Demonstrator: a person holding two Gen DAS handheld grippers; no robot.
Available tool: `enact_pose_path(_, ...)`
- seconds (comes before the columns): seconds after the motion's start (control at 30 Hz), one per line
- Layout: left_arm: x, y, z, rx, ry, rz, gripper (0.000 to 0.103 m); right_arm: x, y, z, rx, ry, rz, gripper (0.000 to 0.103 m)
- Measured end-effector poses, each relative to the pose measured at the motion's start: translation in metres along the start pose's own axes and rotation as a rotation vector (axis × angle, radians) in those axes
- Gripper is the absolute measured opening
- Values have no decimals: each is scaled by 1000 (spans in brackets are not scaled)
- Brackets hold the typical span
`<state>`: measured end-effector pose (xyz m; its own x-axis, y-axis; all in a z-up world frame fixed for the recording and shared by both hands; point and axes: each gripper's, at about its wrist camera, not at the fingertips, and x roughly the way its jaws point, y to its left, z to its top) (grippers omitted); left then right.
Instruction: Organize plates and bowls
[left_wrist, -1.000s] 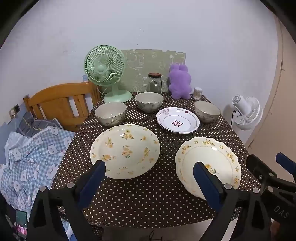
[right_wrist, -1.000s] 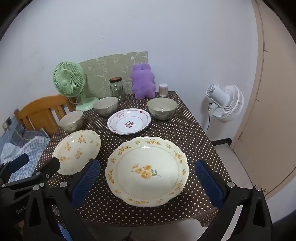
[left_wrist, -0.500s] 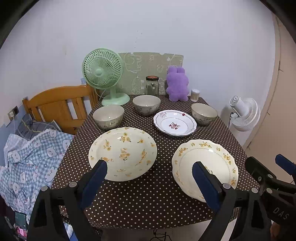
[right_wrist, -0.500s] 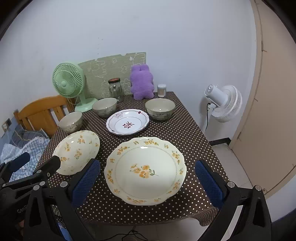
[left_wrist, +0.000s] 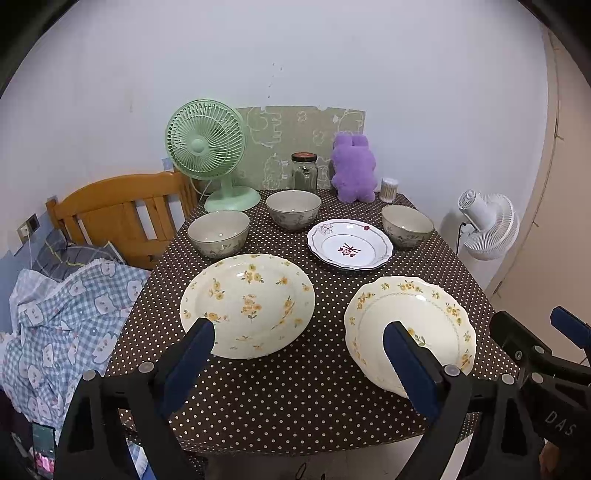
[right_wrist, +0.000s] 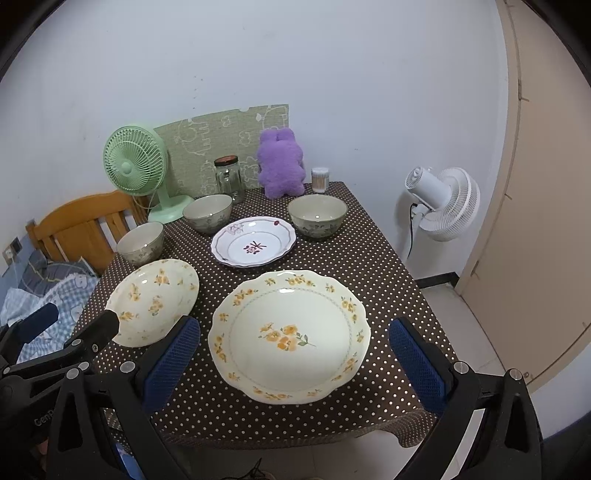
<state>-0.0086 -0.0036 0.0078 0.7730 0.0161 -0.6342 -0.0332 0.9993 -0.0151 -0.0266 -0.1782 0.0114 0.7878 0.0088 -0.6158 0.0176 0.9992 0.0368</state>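
Hovering near table edge: my left gripper (left_wrist: 297, 354) and right gripper (right_wrist: 293, 347), both wide open, empty, above cream yellow-flowered plates (right_wrist: 290, 334).

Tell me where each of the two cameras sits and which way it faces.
Left wrist: on the left gripper, off the table's near edge, facing the wall across the round yellow-flowered plate; its open blue fingers show, and the right gripper at right.
Right wrist: on the right gripper, facing the scalloped plate; open fingers show, left gripper at left.
Shared: both plates, three bowls, the green fan.
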Motion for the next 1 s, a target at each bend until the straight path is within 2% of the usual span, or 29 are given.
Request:
enact_pose_path(0.9, -1, 1, -2, 4, -2, -9, 92, -3, 2, -2, 3, 7, -8, 102)
enact_pose_path(1.0, -1, 1, -2, 5, -3, -10, 92, -3, 3, -1, 2, 10, 1, 100)
